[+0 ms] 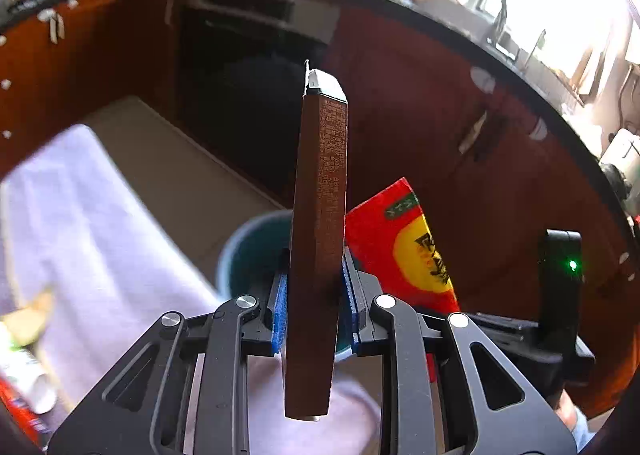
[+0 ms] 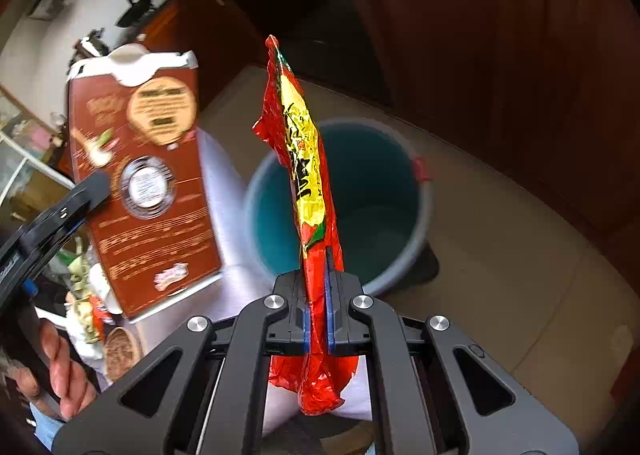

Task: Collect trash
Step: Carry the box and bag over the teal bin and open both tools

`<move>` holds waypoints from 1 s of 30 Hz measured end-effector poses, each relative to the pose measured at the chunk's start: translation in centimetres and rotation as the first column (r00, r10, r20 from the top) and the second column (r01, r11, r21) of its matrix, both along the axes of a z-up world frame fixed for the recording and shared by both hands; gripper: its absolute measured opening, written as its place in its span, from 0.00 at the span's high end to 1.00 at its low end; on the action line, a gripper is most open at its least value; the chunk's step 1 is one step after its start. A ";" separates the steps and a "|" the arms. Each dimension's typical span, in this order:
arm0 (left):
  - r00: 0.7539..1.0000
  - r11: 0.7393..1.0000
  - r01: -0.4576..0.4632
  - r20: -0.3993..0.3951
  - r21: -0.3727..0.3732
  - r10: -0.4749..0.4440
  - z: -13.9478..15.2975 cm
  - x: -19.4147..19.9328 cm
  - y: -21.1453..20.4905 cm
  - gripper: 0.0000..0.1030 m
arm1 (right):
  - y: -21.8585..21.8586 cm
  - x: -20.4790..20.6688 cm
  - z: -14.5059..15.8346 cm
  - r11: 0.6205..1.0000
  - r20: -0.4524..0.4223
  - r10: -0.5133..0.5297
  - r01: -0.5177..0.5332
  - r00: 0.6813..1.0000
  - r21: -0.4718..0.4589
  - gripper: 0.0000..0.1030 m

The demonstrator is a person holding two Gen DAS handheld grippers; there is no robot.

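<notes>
Kitchen floor, bin [image 2: 340, 207] below; L tongs [image 1: 314, 307] pinch carton [image 1: 320, 239], R tongs [image 2: 318, 295] pinch wrapper [image 2: 304, 159].

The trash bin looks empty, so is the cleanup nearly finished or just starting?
Early on. The teal bin shows nothing inside. In hand: left gripper clamps the brown carton, right gripper clamps the red wrapper, both near the bin. More litter waits on the table.

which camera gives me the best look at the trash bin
The right wrist view: the teal bin shows its whole rim and empty inside, behind the red wrapper. In the left wrist view the brown box covers most of the bin.
</notes>
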State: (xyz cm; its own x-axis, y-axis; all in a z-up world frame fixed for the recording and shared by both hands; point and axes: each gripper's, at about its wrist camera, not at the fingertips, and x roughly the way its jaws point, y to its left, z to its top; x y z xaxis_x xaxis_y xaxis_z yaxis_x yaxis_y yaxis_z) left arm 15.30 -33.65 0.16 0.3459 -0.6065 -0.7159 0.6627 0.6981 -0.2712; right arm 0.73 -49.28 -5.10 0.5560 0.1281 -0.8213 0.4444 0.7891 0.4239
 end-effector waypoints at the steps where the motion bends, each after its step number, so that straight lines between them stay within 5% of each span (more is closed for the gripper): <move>1: 1.000 1.000 0.012 -0.010 0.005 -0.012 -1.1 0.4 -1.5 0.77 | -0.7 0.1 -0.6 1.000 -0.017 -0.007 0.007 1.000 0.005 0.95; 14: 0.965 0.979 0.015 -0.260 0.203 0.039 -11.5 5.0 -6.7 0.71 | -4.4 2.2 -4.8 0.999 -0.100 -0.019 0.024 0.995 0.045 0.95; 17: 0.969 0.976 -0.004 -0.242 0.217 0.058 -11.1 5.1 -6.3 0.40 | -4.4 1.4 -5.0 0.999 -0.097 -0.013 0.017 0.995 0.044 0.95; 30: 0.981 0.982 -0.025 -0.186 0.189 0.060 -7.6 3.7 -4.3 0.32 | -2.9 3.5 -4.5 1.000 -0.124 0.007 -0.006 0.992 0.008 0.95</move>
State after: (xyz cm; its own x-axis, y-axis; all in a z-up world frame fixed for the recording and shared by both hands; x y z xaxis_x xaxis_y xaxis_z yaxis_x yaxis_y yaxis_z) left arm 18.99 -37.93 -7.46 0.2148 -0.4453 -0.8692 0.5800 0.7742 -0.2533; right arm 4.26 -52.18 -9.56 0.4487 0.1378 -0.8830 0.4889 0.7893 0.3715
